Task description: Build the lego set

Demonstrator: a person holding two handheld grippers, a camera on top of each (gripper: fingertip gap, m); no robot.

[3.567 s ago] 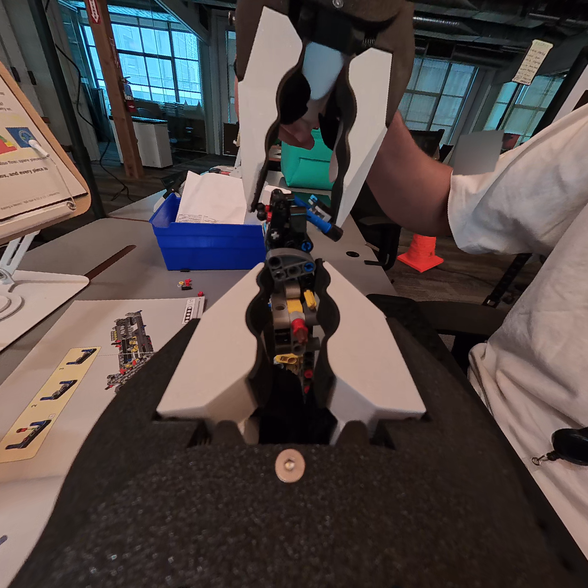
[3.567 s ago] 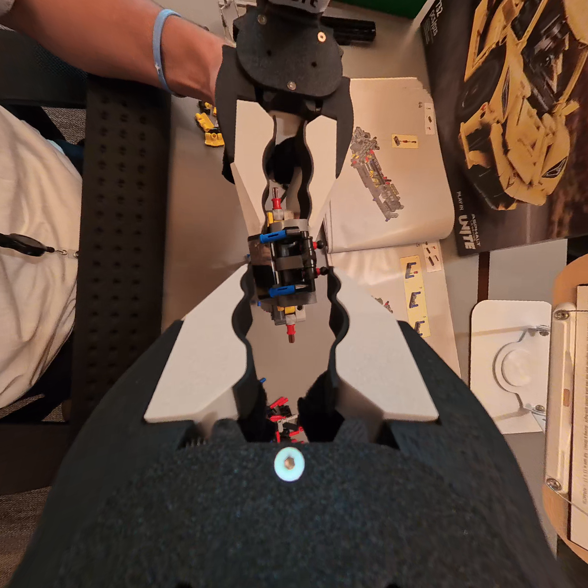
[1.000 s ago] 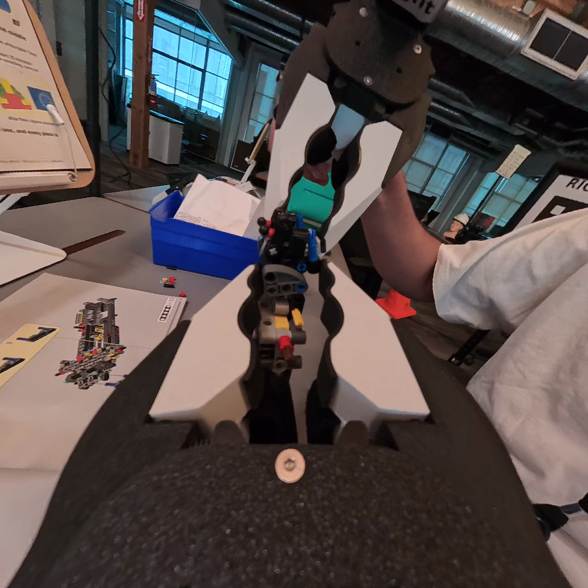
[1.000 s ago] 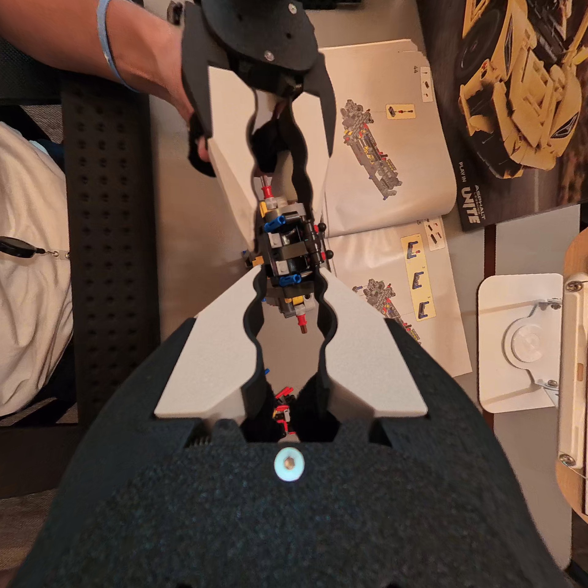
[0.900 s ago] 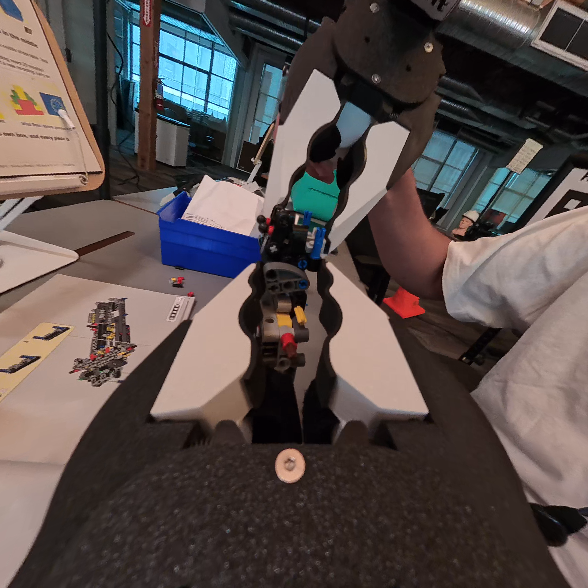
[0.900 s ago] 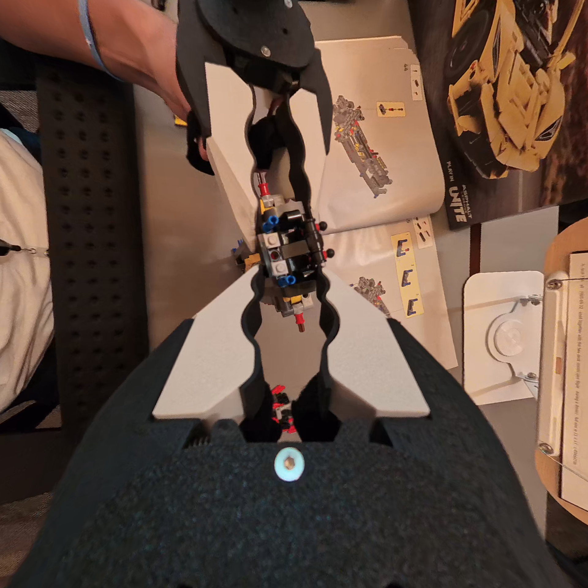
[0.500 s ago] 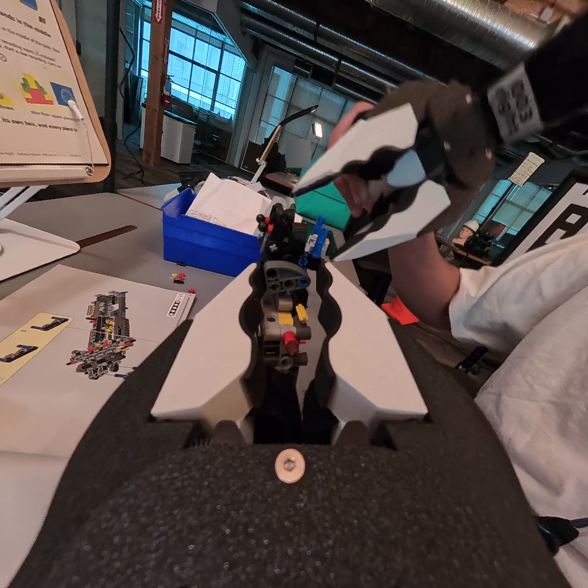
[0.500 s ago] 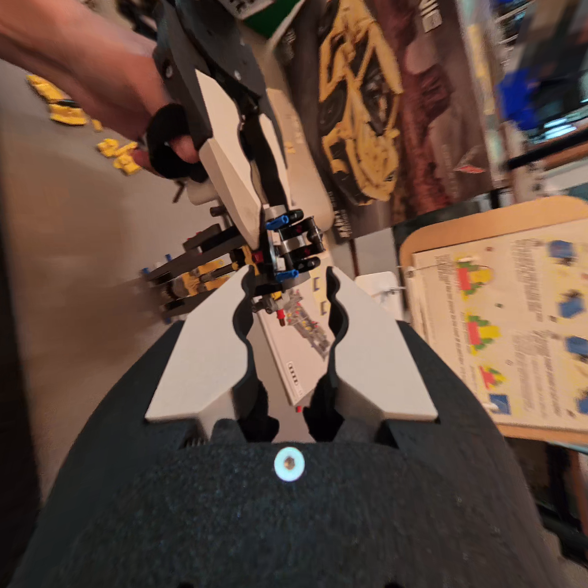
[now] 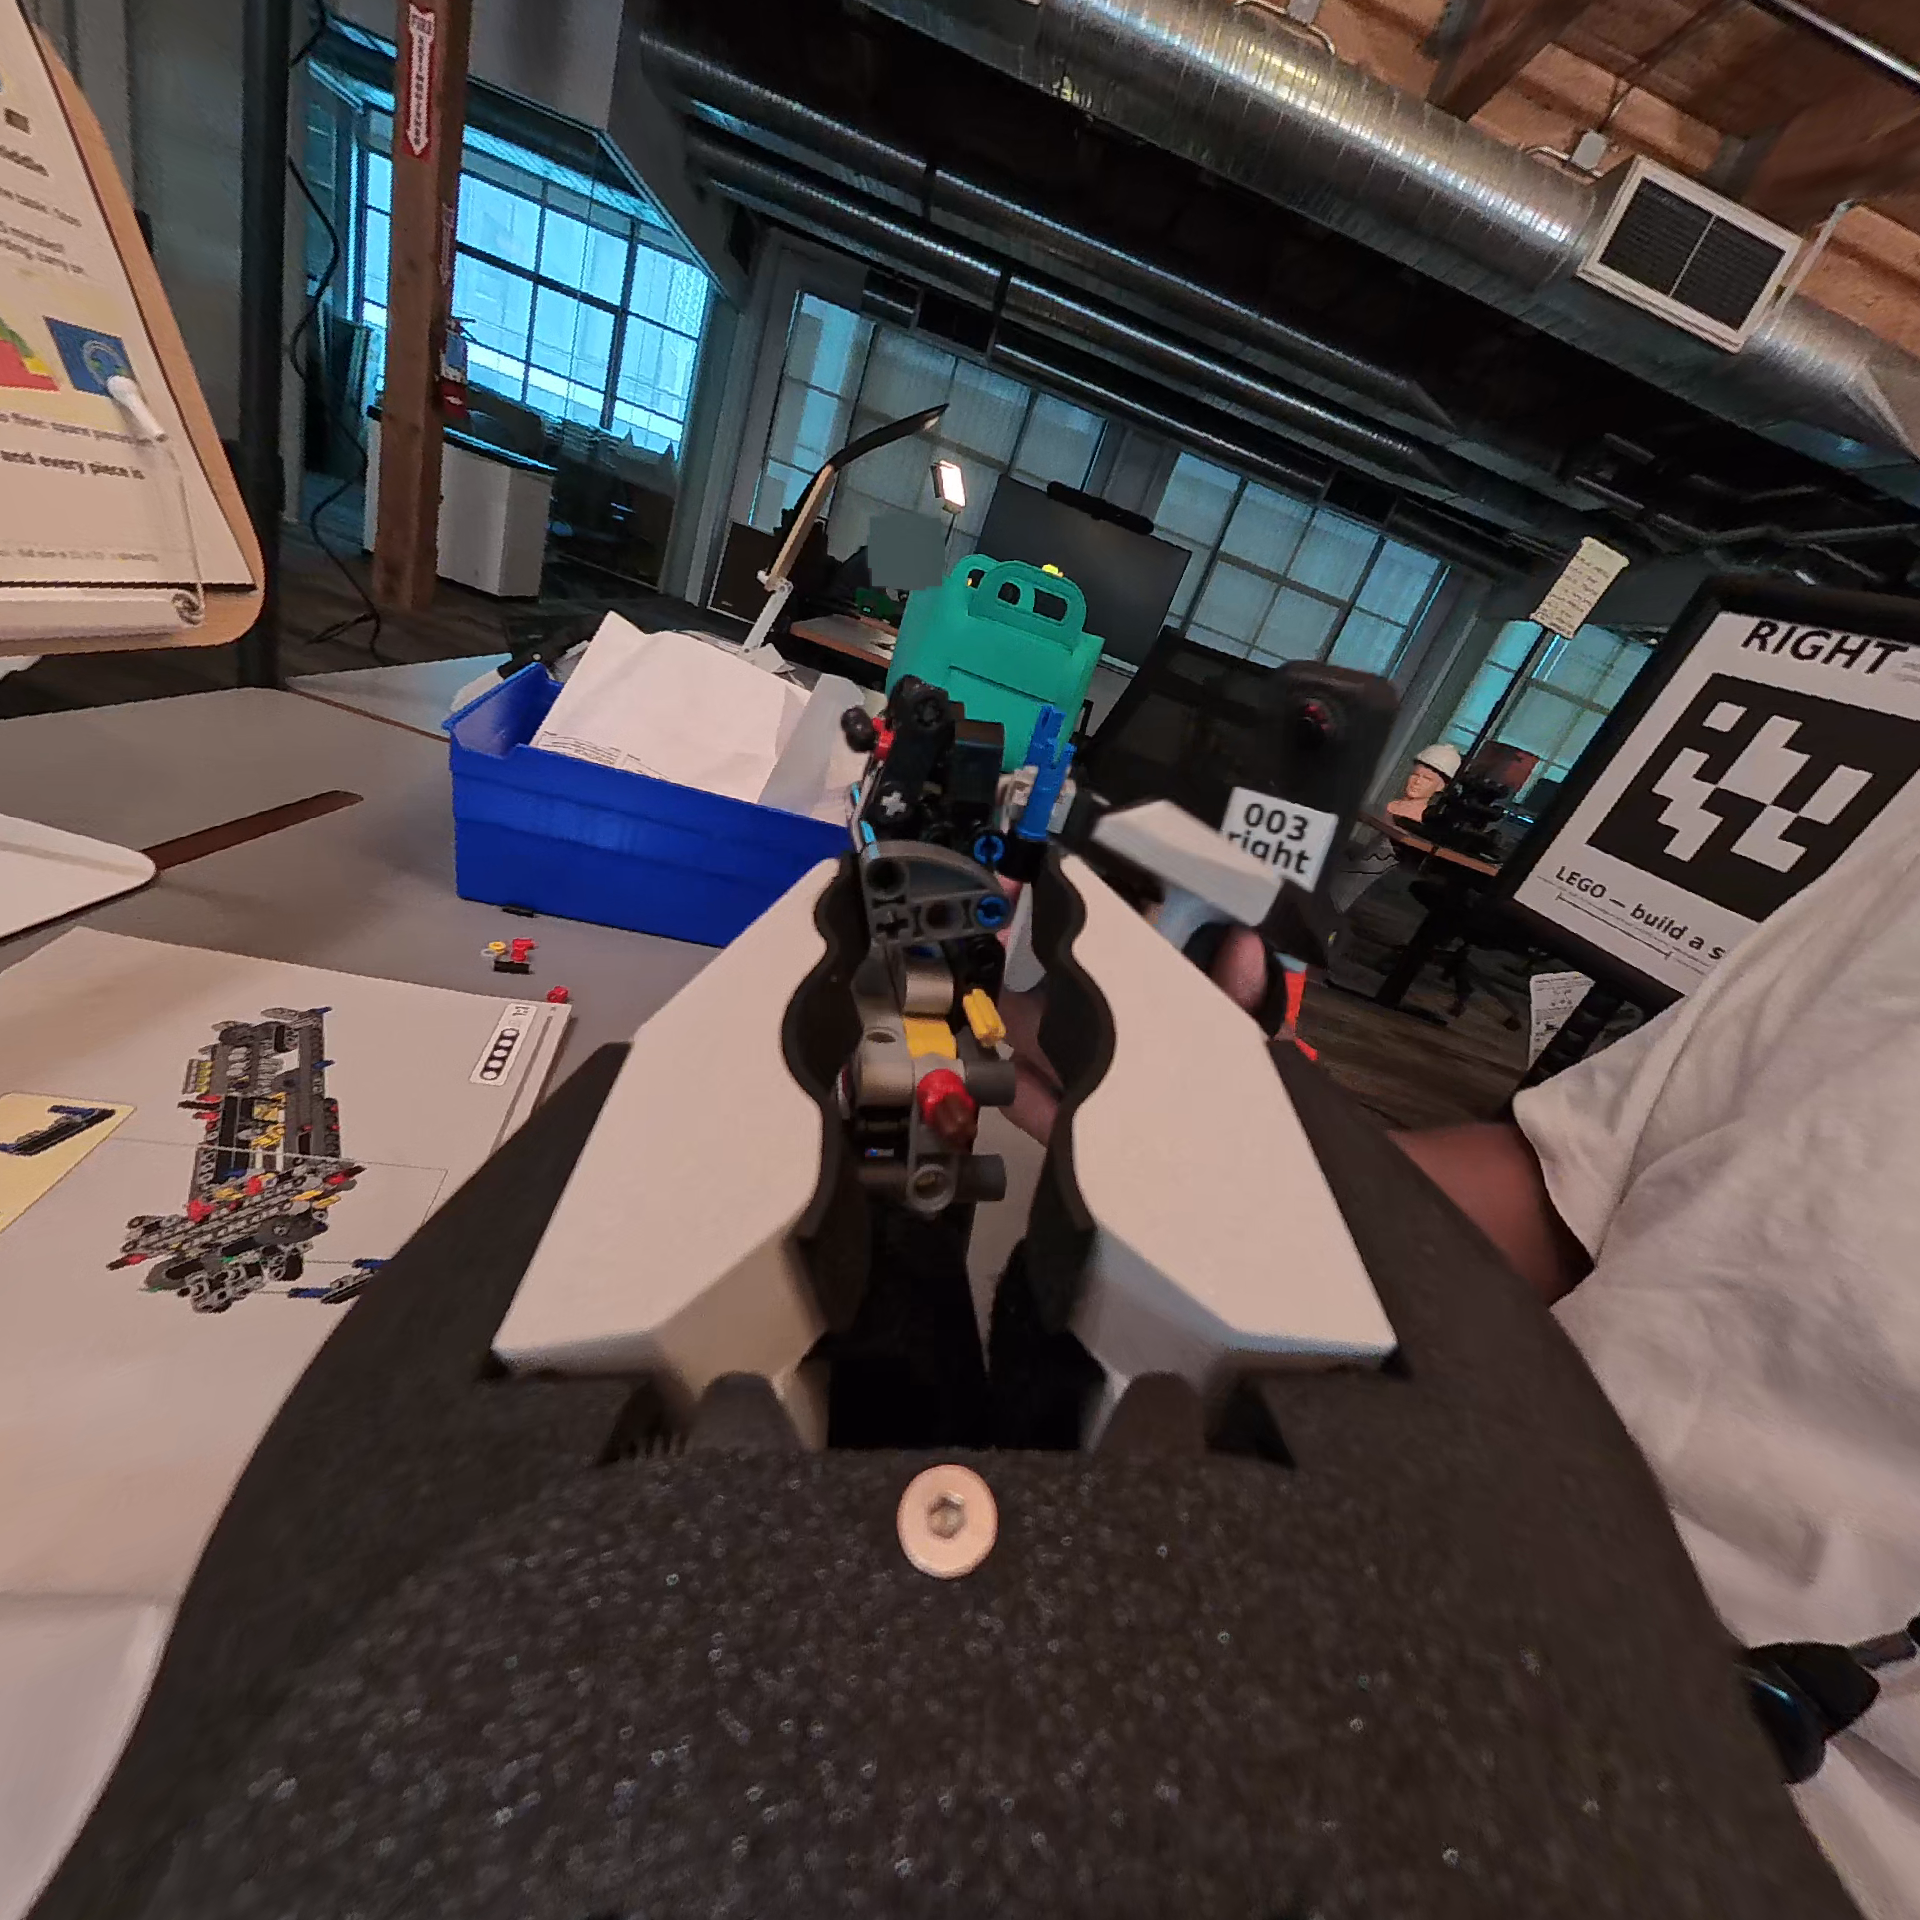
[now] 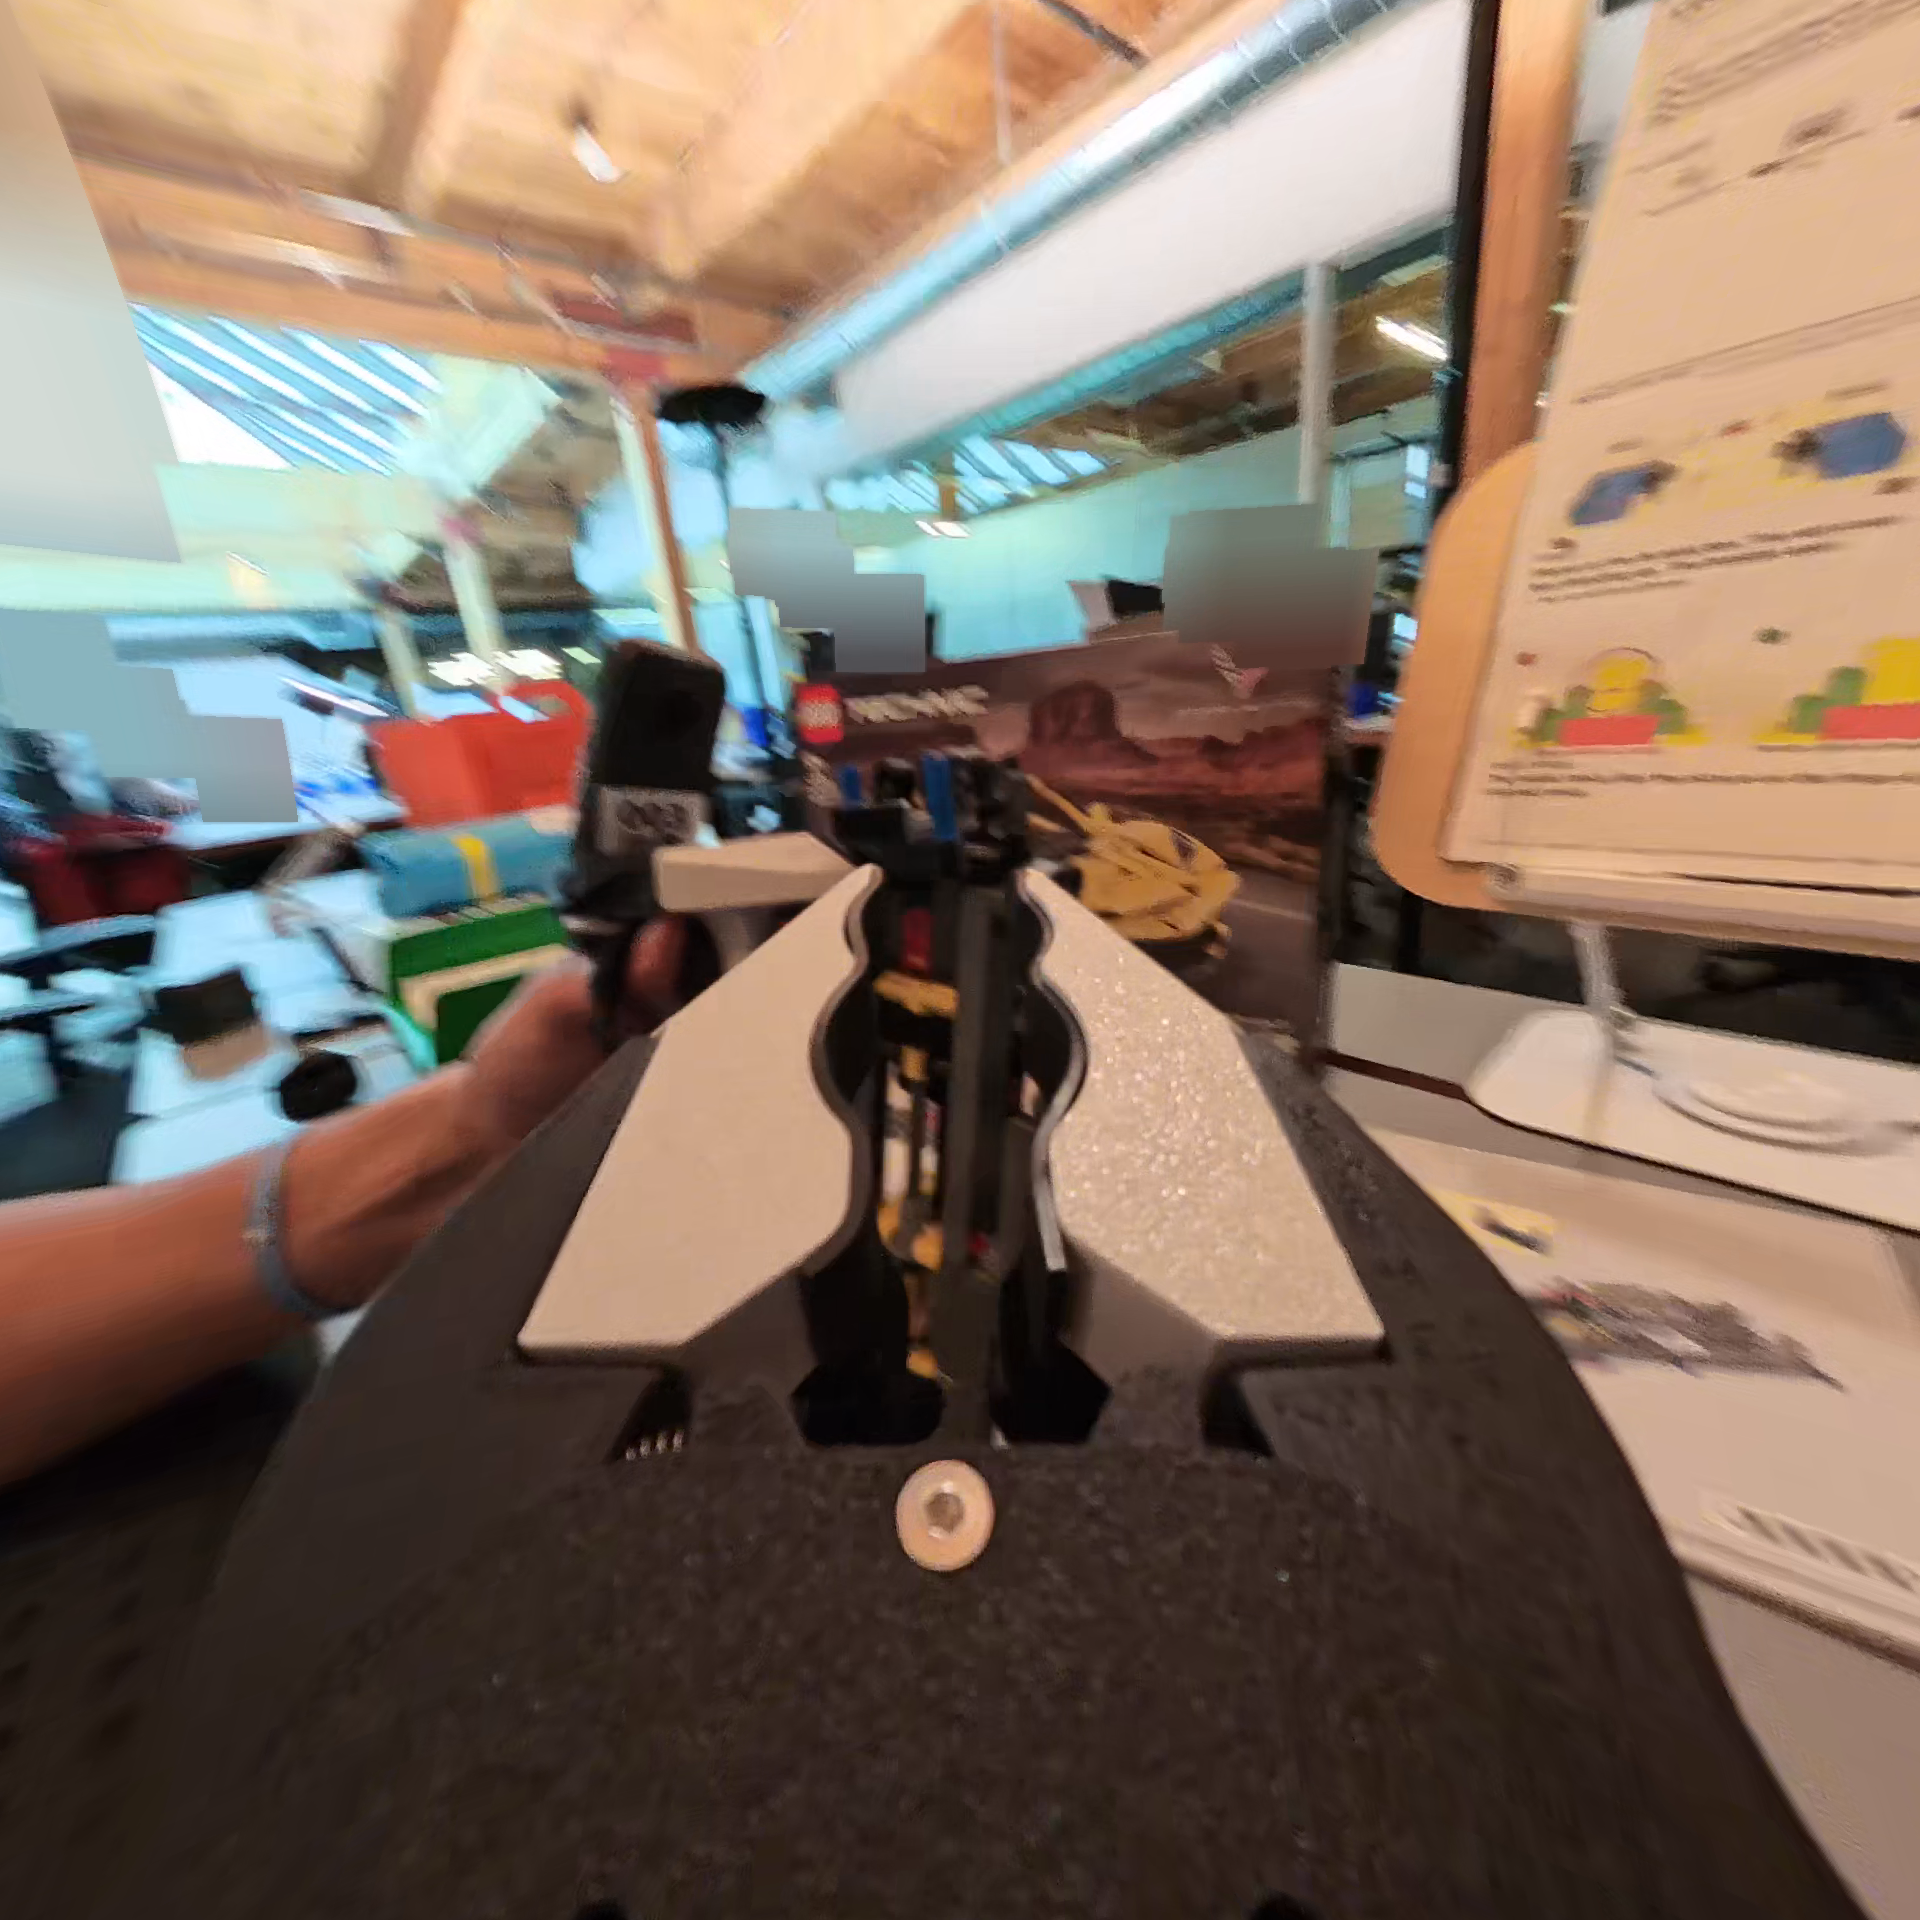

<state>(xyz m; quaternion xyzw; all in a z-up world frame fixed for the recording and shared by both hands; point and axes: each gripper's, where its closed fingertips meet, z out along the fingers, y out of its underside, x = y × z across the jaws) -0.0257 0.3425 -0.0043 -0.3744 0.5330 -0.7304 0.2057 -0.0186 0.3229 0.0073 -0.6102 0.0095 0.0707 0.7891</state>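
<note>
The lego assembly (image 9: 925,935), a dark grey and black frame with blue, yellow and red pins, stands upright between my left gripper's (image 9: 940,883) white fingers, which are shut on it. My right gripper comes in from the right at the assembly's top; one of its fingers (image 9: 1184,862) shows there. In the blurred right wrist view my right gripper (image 10: 945,878) closes on the assembly (image 10: 940,821) seen edge-on, with a long black beam running down the gap. The left gripper's finger (image 10: 748,873) reaches in from the left.
A blue bin (image 9: 623,831) with white paper stands behind the open instruction booklet (image 9: 260,1122), with small loose pieces (image 9: 509,951) between them. The set's box (image 10: 1143,748) and a clipboard on a white stand (image 10: 1662,520) are at the right. A person's shirt (image 9: 1766,1247) is close by. Less than 4 cm separates the two grippers' tips.
My right gripper has swung down from above the assembly to its right side, and its fingers have narrowed around the assembly. My left gripper has kept its hold.
</note>
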